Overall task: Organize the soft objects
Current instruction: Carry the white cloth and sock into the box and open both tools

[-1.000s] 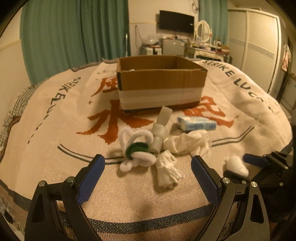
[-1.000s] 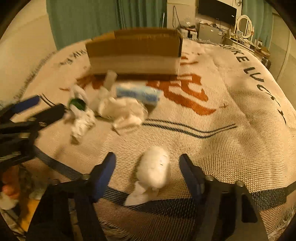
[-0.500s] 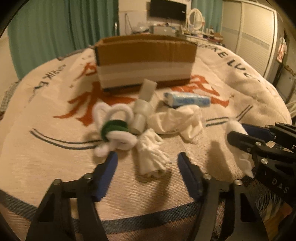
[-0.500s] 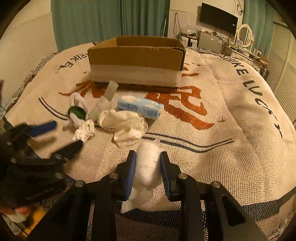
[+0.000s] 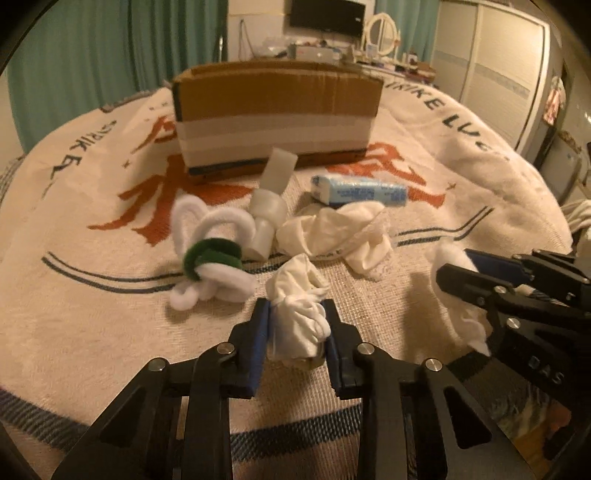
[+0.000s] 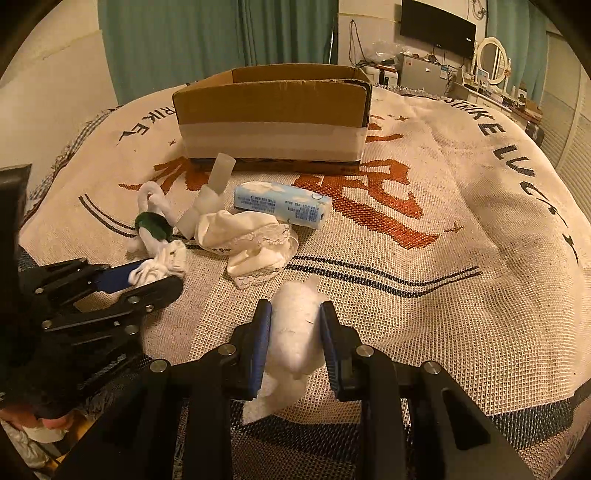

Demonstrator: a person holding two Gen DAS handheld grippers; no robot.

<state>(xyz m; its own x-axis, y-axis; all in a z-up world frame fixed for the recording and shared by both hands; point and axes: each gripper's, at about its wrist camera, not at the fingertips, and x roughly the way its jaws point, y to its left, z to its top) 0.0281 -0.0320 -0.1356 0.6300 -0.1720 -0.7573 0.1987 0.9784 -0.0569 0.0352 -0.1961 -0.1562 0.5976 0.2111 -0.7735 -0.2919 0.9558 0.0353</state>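
My left gripper (image 5: 297,325) is shut on a small knotted white cloth (image 5: 299,314) that lies on the blanket. My right gripper (image 6: 295,332) is shut on a white cotton wad (image 6: 297,332); it also shows at the right of the left wrist view (image 5: 454,291). An open cardboard box (image 5: 277,118) stands behind. In front of it lie a white and green pipe-cleaner bundle (image 5: 212,254), a translucent plastic tube (image 5: 271,199), a crumpled white lace cloth (image 5: 340,232) and a blue tissue pack (image 5: 358,190).
Everything lies on a bed covered by a cream woven blanket (image 6: 461,229) with orange characters and black lettering. Green curtains (image 6: 207,40), a wall TV (image 6: 437,22), a cluttered desk and white wardrobes (image 5: 491,62) stand behind.
The left gripper moved forward and closed on the knotted cloth. The right gripper closed on the cotton wad and stays shut on it.
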